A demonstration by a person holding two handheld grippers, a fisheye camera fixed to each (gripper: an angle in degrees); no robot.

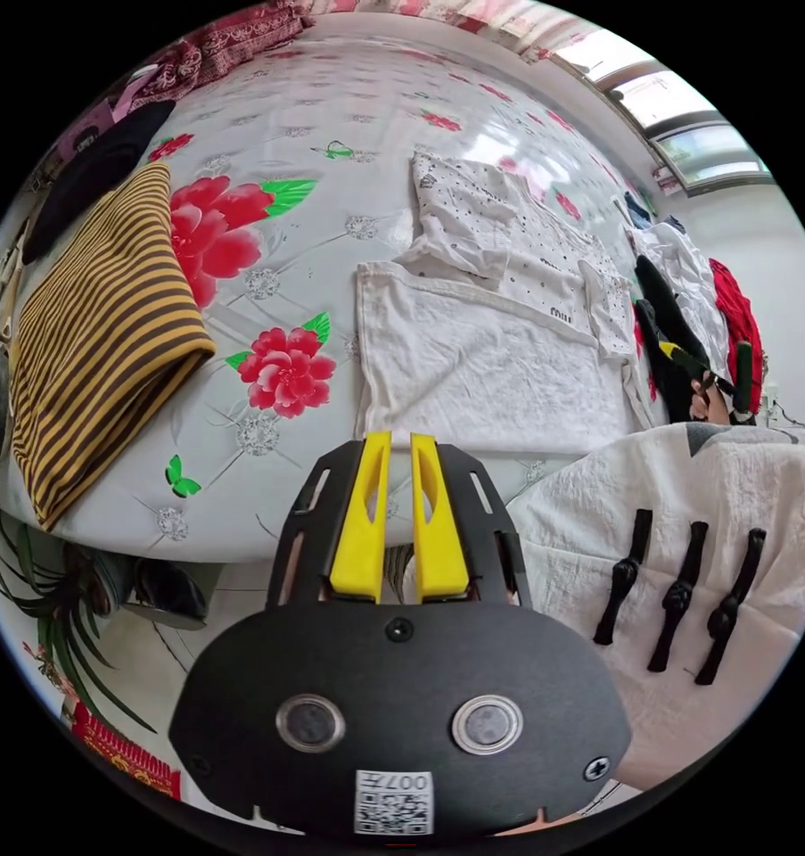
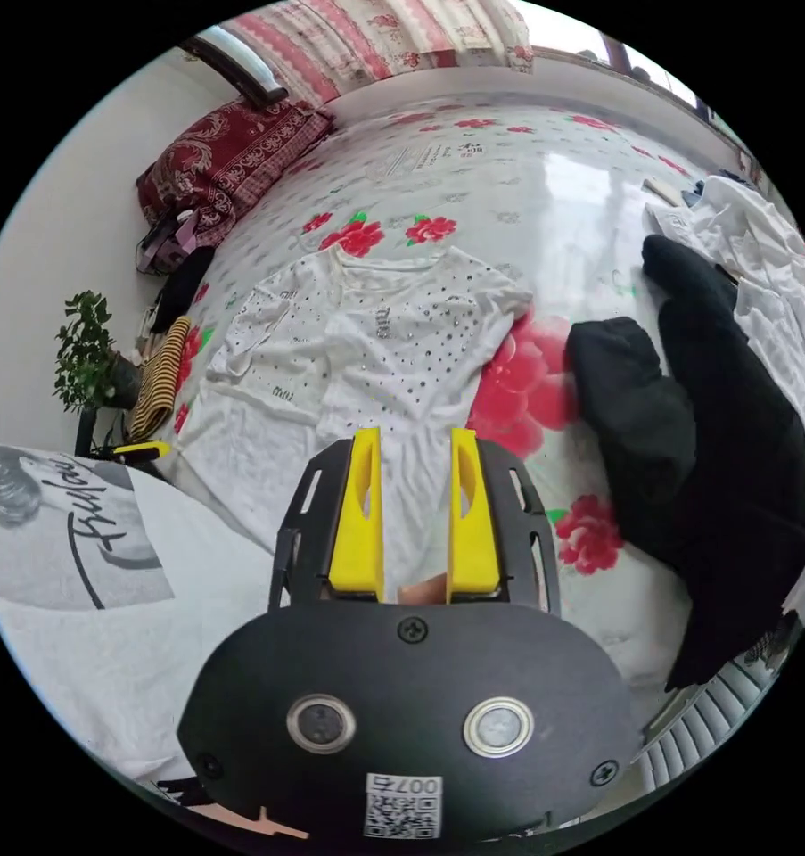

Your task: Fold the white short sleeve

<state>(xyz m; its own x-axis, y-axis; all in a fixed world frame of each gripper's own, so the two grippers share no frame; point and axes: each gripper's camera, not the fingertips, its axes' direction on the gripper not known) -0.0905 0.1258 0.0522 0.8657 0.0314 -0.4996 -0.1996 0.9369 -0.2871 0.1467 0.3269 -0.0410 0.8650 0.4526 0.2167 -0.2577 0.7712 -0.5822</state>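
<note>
Both pairs of yellow jaws stand apart and empty: our right gripper (image 2: pixel 413 437) moderately wide, our left gripper (image 1: pixel 400 441) narrow. Below them we see the flowered bed (image 2: pixel 545 187), the white short sleeve (image 2: pixel 366 357) spread flat near its front edge, black clothes (image 2: pixel 714 446) beside it, and a striped garment (image 1: pixel 99 339).

- My left gripper (image 1: pixel 400 443): yellow jaws nearly parallel, a narrow gap between them, nothing clamped.
- My right gripper (image 2: pixel 413 439): jaws parted wider, nothing between them.
- In the left gripper view, the right gripper shows at the far right, with my hand (image 1: pixel 710 403) on it.
- My torso (image 1: pixel 687 553) sits between both grippers.
</note>
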